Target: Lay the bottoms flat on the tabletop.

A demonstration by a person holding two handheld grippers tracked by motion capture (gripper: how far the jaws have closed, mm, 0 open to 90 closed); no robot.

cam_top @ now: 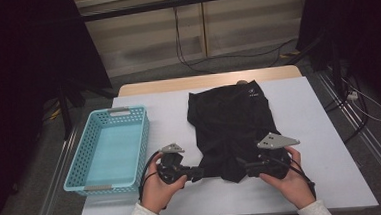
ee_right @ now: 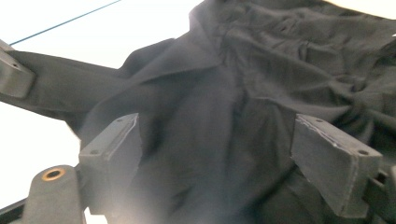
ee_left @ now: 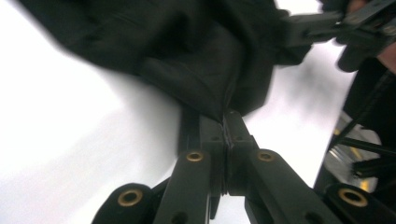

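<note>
A black garment (cam_top: 229, 120) lies spread on the white table (cam_top: 321, 144), its near edge bunched between my two grippers. My left gripper (cam_top: 198, 173) is at the garment's near left corner. In the left gripper view its jaws (ee_left: 226, 119) are pressed together on a pinch of the black cloth (ee_left: 187, 46). My right gripper (cam_top: 242, 167) is at the near right corner. Its pads (ee_right: 336, 154) stand wide apart with the black fabric (ee_right: 280, 56) lying between them, not pressed.
A light blue perforated basket (cam_top: 81, 154) stands empty on the table's left side, close to my left hand. Beyond the far table edge, cables run across the floor (cam_top: 235, 59). Bare white table lies to the right of the garment.
</note>
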